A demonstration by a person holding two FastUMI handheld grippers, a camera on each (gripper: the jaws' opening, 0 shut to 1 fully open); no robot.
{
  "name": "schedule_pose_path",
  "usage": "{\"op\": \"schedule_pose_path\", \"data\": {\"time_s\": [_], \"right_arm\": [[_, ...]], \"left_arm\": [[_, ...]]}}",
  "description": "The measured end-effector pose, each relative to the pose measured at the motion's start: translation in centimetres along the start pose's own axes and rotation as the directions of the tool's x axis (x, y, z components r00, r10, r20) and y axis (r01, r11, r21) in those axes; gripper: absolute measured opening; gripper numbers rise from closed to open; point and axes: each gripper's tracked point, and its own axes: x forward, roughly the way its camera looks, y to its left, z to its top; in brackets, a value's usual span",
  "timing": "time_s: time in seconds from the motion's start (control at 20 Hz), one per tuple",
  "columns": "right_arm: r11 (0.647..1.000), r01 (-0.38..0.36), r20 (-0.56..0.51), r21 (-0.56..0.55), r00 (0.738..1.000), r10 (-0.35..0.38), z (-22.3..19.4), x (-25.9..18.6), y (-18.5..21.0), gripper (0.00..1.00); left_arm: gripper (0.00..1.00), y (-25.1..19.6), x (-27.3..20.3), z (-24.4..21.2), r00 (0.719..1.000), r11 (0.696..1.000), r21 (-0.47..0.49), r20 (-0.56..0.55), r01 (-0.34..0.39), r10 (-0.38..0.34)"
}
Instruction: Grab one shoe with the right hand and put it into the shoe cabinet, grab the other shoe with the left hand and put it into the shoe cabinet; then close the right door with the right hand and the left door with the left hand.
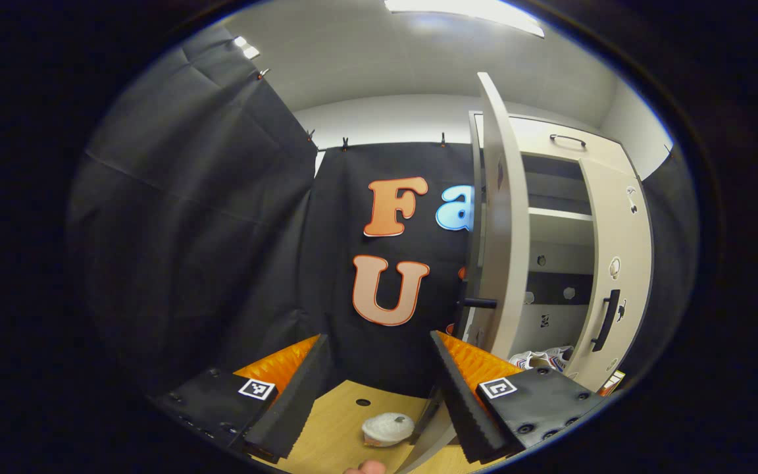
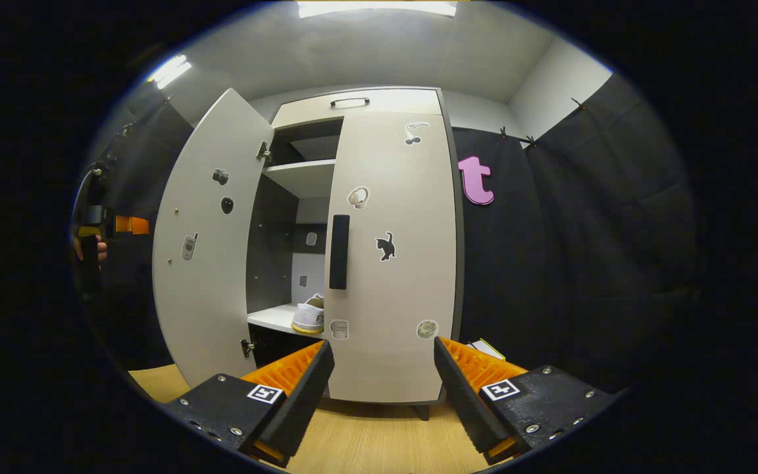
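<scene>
The shoe cabinet [image 2: 379,99] is smooth and pale, with a flat right door [image 2: 392,263] shut and a left door [image 2: 204,257] wide open — a white shoe [image 2: 310,315] lies on its lower shelf. The right gripper [image 2: 382,382] faces the cabinet with ribbed fingers apart and empty; the left gripper [image 1: 379,388] — also spread, empty — points beside the open door's edge.

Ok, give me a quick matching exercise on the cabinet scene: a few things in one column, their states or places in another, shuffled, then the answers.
Things:
1. left door
2. right door
3. shoe
4. right gripper

States or places:
A. on the cabinet's lower shelf
B. swung wide open
C. open, holding nothing, in front of the cabinet
D. closed or nearly closed, its handle facing the camera

Pairs: 1-B, 2-D, 3-A, 4-C
</scene>
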Motion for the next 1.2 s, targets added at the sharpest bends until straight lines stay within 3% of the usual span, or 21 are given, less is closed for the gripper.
{"op": "schedule_pose_path", "data": {"time_s": [0.3, 0.55, 0.8, 0.95, 1.2], "right_arm": [[0.999, 0.044, 0.008, 0.001, 0.999, -0.044, 0.4, -0.1, -1.3, 0.94], [0.999, 0.039, 0.012, 0.005, 0.999, -0.039, 0.8, 0.4, -1.2, 0.94], [1.0, 0.026, 0.021, 0.013, 0.999, -0.026, 1.0, 0.5, -0.9, 0.94], [1.0, 0.021, 0.014, 0.017, 1.0, -0.022, 0.9, 0.6, -0.8, 0.94], [0.999, 0.04, 0.02, 0.001, 0.999, -0.04, 1.3, 0.1, -1.7, 0.94]], "left_arm": [[0.94, -0.6, 1.5, -1.4, 1.0, 0.998, 0.053, 0.009, -0.024, 0.024], [0.96, -1.5, 1.7, -1.3, 1.0, 0.995, 0.098, 0.005, 0.004, -0.004], [0.94, -3.4, 0.9, -1.5, 0.999, 0.997, 0.058, -0.008, 0.043, -0.043], [0.99, -5.8, 0.5, -1.9, 0.994, 0.994, 0.011, -0.032, 0.109, -0.109], [0.95, -11.5, -0.1, -3.1, 0.96, 0.962, -0.051, -0.072, 0.269, -0.272]]}}
